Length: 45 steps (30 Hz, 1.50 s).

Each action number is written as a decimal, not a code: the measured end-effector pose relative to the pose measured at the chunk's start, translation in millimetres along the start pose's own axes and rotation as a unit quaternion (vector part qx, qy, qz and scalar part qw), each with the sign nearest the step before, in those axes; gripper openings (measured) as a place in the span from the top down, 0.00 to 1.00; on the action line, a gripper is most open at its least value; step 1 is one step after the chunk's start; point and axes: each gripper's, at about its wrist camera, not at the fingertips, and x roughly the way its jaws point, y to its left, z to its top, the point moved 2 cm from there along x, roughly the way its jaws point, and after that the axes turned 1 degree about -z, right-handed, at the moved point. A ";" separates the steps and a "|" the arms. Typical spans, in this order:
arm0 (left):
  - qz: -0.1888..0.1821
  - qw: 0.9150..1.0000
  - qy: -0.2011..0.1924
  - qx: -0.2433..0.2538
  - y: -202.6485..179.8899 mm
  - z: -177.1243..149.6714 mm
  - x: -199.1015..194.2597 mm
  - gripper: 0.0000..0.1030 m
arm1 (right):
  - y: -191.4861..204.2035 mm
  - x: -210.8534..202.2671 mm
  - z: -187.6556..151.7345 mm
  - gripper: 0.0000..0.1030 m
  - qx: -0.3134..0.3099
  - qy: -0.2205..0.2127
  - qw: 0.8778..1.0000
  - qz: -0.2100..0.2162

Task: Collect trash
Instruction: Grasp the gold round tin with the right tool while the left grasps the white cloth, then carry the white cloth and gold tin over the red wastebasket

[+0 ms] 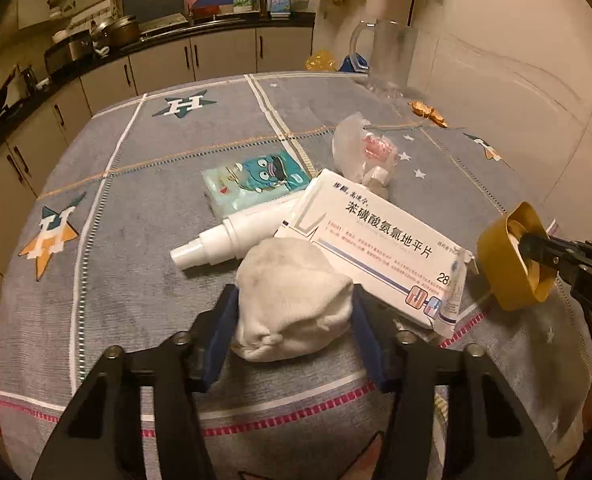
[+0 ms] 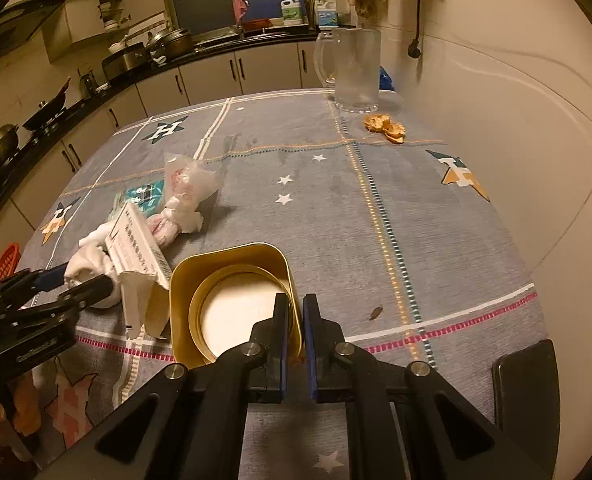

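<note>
Your left gripper jaws pinch the tissue wad; your right gripper clamps the gold tin wall at 3 o'clock. Lift straight, clear the box.

You have on the desk one gold tin, one white medicine box, one white spray bottle, one crumpled white tissue wad, one teal tissue pack, one knotted plastic bag, one glass pitcher, and two grippers: left, right.
</note>
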 end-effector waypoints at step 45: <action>0.041 0.994 -0.075 -0.064 74.9 -42.2 -92.4 0.61 | 140.0 -29.2 2.5 0.92 -0.142 -0.043 0.987 0.054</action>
